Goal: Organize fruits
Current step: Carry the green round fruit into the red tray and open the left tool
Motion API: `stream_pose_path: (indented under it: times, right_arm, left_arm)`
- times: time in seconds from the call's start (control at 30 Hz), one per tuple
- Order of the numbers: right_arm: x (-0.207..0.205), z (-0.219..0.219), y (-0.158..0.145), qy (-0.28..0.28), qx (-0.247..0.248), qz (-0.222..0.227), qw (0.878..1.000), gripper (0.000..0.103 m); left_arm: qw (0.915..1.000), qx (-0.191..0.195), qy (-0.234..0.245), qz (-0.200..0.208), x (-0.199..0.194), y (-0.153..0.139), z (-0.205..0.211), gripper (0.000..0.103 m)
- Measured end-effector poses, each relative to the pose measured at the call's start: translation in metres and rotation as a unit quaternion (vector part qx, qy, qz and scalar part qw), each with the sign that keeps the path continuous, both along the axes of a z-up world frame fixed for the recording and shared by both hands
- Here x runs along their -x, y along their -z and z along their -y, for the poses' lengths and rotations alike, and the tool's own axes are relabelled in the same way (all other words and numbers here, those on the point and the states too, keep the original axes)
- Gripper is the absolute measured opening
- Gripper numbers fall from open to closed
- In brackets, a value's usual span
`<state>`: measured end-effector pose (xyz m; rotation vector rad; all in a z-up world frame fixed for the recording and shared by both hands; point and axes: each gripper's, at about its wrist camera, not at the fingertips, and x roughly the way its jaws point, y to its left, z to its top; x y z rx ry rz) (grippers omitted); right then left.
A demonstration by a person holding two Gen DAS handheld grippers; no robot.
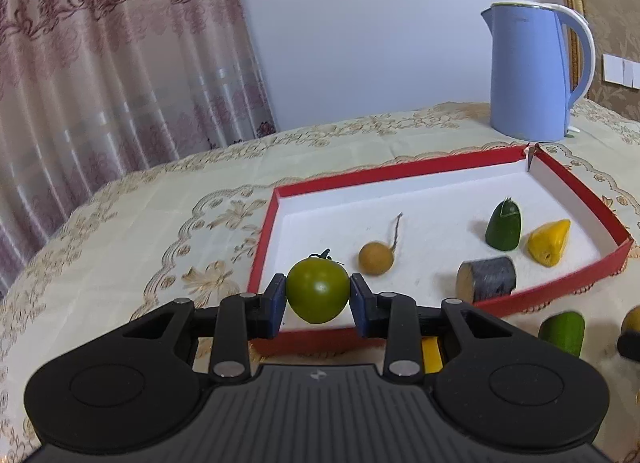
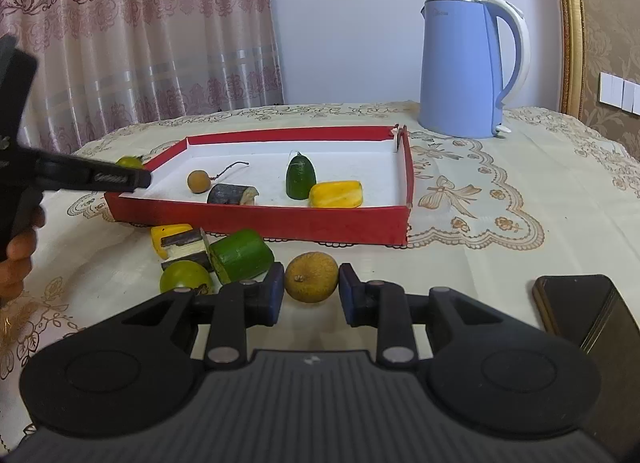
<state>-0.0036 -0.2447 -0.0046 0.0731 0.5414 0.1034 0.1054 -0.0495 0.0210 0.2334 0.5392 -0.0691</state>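
My left gripper (image 1: pixel 318 295) is shut on a green tomato (image 1: pixel 318 290) and holds it over the near left corner of the red tray (image 1: pixel 400 173). In the tray lie a brown round fruit (image 1: pixel 375 258), a dark cylinder piece (image 1: pixel 486 279), a green cucumber end (image 1: pixel 504 225) and a yellow piece (image 1: pixel 549 243). My right gripper (image 2: pixel 312 289) has its pads on either side of a brown round fruit (image 2: pixel 311 277) on the table in front of the tray (image 2: pixel 260 219). The left gripper (image 2: pixel 80 177) shows in the right wrist view, tomato (image 2: pixel 129 162) behind it.
Loose pieces lie left of my right gripper: a green cucumber chunk (image 2: pixel 241 255), a green tomato (image 2: pixel 185 278), a yellow piece (image 2: pixel 168 237), a dark-skinned slice (image 2: pixel 186 247). A blue kettle (image 2: pixel 464 67) stands behind the tray. A dark phone (image 2: pixel 584 311) lies right.
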Motion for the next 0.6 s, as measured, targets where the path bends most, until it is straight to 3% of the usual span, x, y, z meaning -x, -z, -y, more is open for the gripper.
stream_pose_path:
  times: [0.6]
  right_arm:
    - [-0.001, 0.0, 0.001, -0.006, -0.004, -0.002, 1.0, 0.027]
  left_arm:
    - [0.9987, -0.044, 0.014, -0.019, -0.065, 0.0, 0.049, 0.033]
